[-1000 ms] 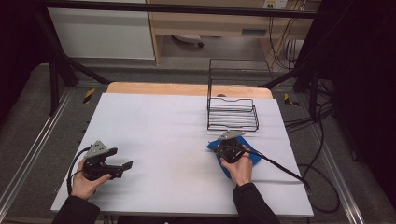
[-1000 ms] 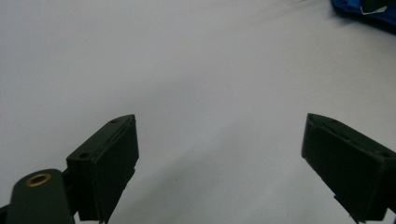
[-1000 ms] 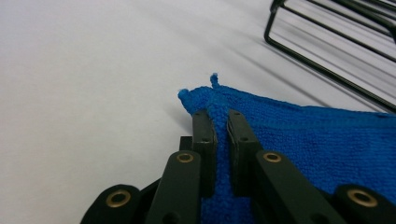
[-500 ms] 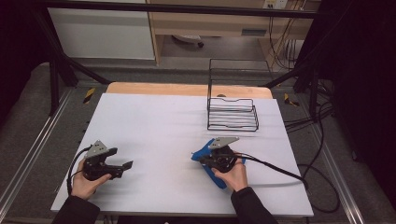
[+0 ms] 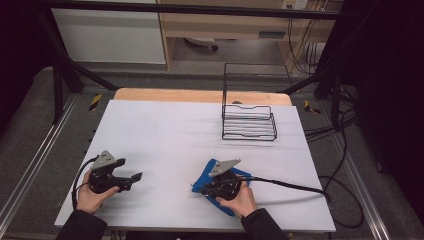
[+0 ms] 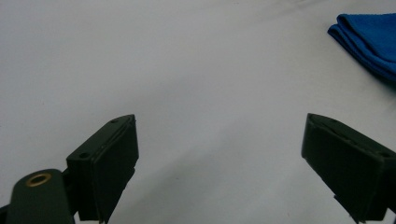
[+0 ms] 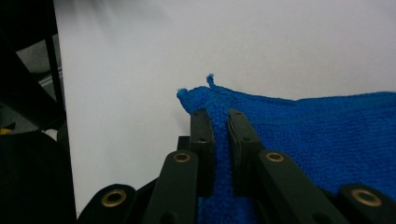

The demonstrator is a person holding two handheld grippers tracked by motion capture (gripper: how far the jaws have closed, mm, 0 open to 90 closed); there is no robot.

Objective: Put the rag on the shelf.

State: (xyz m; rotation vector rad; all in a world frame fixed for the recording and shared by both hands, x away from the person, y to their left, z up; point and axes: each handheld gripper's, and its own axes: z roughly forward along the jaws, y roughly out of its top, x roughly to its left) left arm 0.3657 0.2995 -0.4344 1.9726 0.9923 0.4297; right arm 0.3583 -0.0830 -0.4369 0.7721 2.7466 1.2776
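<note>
Pinching a folded edge of the blue cloth (image 7: 299,140) between jaws pressed nearly together, near the cloth's corner, with the right tool (image 5: 207,189) low over the white surface (image 5: 180,130) at the front right. Judged as a drag or unfold step: best done by keeping the pinch firm on both layers, lifting only slightly so the fabric slides rather than bunches, and pulling steadily toward the open middle, away from the wire rack (image 5: 248,117) standing well apart at the back. Left tool (image 5: 131,178) spread wide, hovering over bare surface at the front left, pointed toward the cloth (image 6: 369,39), ready to catch the opposite corner. Soft, thick terry-like knit, looped and fuzzy, with a loose thread at the tip; likely to sag and fold when raised. Smooth, matte surface, offering little friction. Thin black wire rack, rigid and open.
</note>
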